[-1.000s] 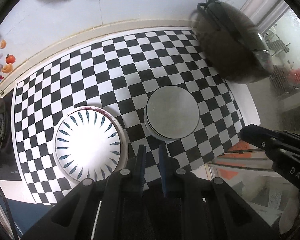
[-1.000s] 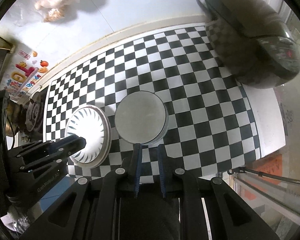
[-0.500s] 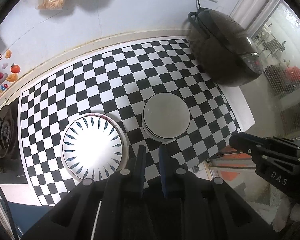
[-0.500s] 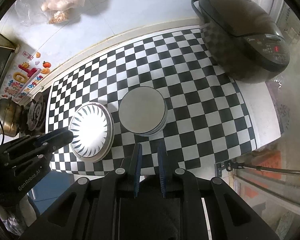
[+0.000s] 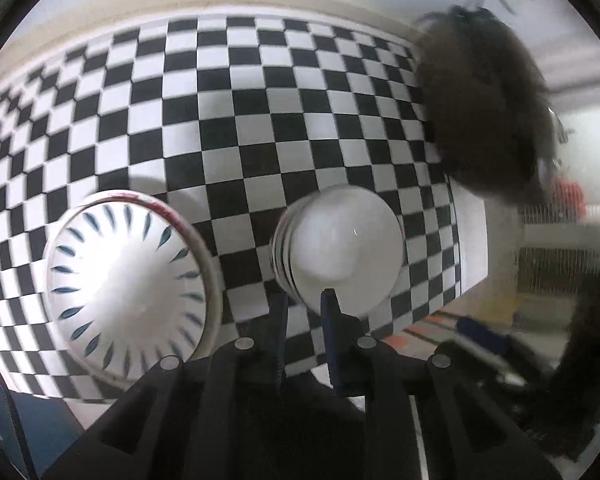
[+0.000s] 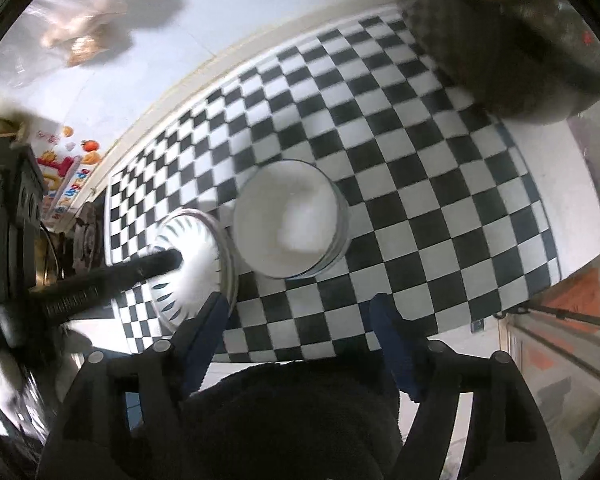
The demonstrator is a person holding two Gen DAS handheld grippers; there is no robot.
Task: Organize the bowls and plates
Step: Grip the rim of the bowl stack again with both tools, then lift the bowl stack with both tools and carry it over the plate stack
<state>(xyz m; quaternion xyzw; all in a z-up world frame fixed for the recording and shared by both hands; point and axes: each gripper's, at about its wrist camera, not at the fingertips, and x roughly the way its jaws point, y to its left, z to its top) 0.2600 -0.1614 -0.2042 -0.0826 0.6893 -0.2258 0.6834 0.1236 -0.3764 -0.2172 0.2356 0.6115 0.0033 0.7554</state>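
Observation:
On the black-and-white checkered mat point(image 5: 260, 128) sits a white plate with blue petal marks point(image 5: 128, 280) point(image 6: 188, 276). Right beside it stands a stack of white bowls point(image 5: 340, 248) point(image 6: 288, 228). My left gripper point(image 5: 304, 304) hovers at the near rim of the bowl stack. Its jaws are close together and just beginning to open, with nothing between them. From the right wrist view, the left gripper's tip point(image 6: 172, 260) reaches over the plate. My right gripper point(image 6: 298, 306) hangs just short of the bowl stack, its jaws opening wide around nothing.
A dark rice cooker point(image 5: 480, 120) point(image 6: 520, 40) stands at the mat's far right. A gas stove point(image 6: 84, 236) lies left of the mat. A plastic bag of food point(image 6: 80, 36) hangs on the tiled wall. The counter edge runs near both grippers.
Both grippers have dropped closer to the dishes, which now look larger. The right jaws have gone from nearly shut to wide apart. The left gripper shifted toward the bowl stack.

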